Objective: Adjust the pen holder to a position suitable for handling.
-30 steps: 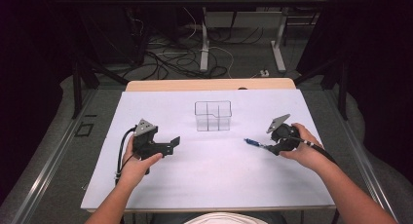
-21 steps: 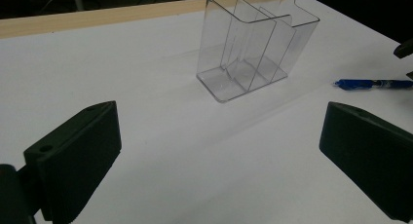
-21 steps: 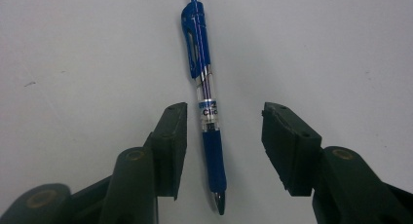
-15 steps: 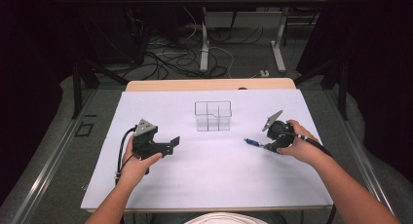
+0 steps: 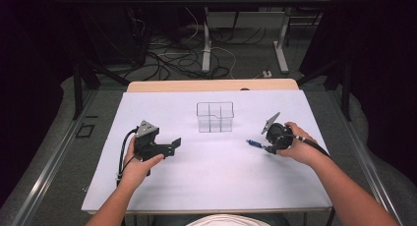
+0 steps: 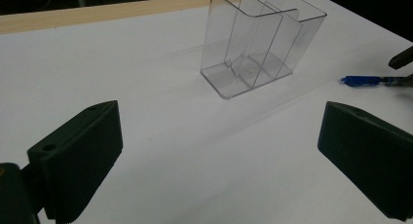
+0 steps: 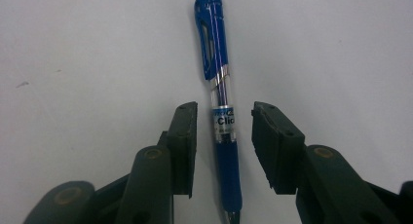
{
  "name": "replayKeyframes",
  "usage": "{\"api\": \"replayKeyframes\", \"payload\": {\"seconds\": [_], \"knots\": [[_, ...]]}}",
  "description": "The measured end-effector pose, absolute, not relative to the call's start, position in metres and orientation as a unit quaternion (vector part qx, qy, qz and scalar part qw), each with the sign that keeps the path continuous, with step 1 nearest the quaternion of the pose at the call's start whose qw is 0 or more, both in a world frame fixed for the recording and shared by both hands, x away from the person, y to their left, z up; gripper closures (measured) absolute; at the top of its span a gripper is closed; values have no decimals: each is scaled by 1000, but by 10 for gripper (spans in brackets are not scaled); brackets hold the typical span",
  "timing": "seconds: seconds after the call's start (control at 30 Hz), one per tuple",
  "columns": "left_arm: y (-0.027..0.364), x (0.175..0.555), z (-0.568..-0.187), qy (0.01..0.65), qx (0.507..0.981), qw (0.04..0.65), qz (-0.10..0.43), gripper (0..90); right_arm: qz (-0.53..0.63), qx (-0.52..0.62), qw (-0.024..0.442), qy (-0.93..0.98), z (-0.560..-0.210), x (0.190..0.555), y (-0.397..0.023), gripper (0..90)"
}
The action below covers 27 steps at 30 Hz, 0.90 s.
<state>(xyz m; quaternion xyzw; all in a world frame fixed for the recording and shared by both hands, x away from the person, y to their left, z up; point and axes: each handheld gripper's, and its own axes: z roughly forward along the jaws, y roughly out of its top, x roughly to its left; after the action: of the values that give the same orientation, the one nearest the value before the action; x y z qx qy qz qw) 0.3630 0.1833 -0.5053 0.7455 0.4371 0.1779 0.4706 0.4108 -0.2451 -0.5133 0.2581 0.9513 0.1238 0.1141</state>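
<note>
My right claw [image 7: 221, 148] is spread a bit with the blue pen [image 7: 220, 102] lying right between the jaws, a gap on each side, not pinched yet. That's clear from the right gripper view, where you can also read part of the label ("Clic") on the clear middle section, see the blue rubbery grip down near the tip, and the blue clip end pointing away from me. From the high view the pen [image 5: 254, 144] is just a little blue sliver poking out past my right claw [image 5: 268, 146] on the white counter [image 5: 206, 177], so no detail there.

My left claw [image 6: 219, 156] is spread wide with nothing in it, held over bare counter. The left gripper view gives the best look at the clear plastic organizer [image 6: 258, 44]: upright, divided into compartments, empty. It also catches the pen [image 6: 370, 80] off to the side, apart from the organizer.

From the high view the organizer [image 5: 215, 116] sits toward the far middle of the counter, between both hands. Nothing lies between the pen and it. Behind the counter there's a floor full of cables [image 5: 177, 59] and table legs.
</note>
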Motion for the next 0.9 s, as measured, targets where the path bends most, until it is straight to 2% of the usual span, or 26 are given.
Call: {"api": "replayKeyframes", "payload": {"seconds": [0.27, 0.33, 0.4, 0.47, 0.53, 0.57, 0.67, 0.8, 0.9], "knots": [[183, 363, -506, 439, 746, 470, 176, 25, 106, 248, 107, 957, -522, 413, -248, 646], [184, 363, -506, 440, 746, 468, 178, 25, 104, 249, 120, 955, -525, 413, -249, 662], [184, 363, -506, 443, 742, 472, 176, 25, 90, 238, 105, 961, -524, 415, -251, 675], [184, 364, -506, 443, 741, 472, 176, 25, 97, 237, 116, 960, -526, 415, -251, 695], [184, 364, -506, 442, 742, 471, 178, 25, 93, 236, 99, 962, -525, 415, -251, 722], [184, 364, -506, 441, 743, 471, 178, 26, 98, 235, 115, 960, -527, 414, -250, 760], [184, 364, -506, 440, 743, 471, 178, 26, 96, 230, 113, 962, -527, 413, -249, 784], [184, 364, -506, 440, 745, 471, 175, 27, 90, 229, 99, 964, -526, 412, -246, 791], [184, 364, -506, 441, 742, 472, 177, 28, 89, 226, 105, 964, -526, 412, -246, 792]]}}
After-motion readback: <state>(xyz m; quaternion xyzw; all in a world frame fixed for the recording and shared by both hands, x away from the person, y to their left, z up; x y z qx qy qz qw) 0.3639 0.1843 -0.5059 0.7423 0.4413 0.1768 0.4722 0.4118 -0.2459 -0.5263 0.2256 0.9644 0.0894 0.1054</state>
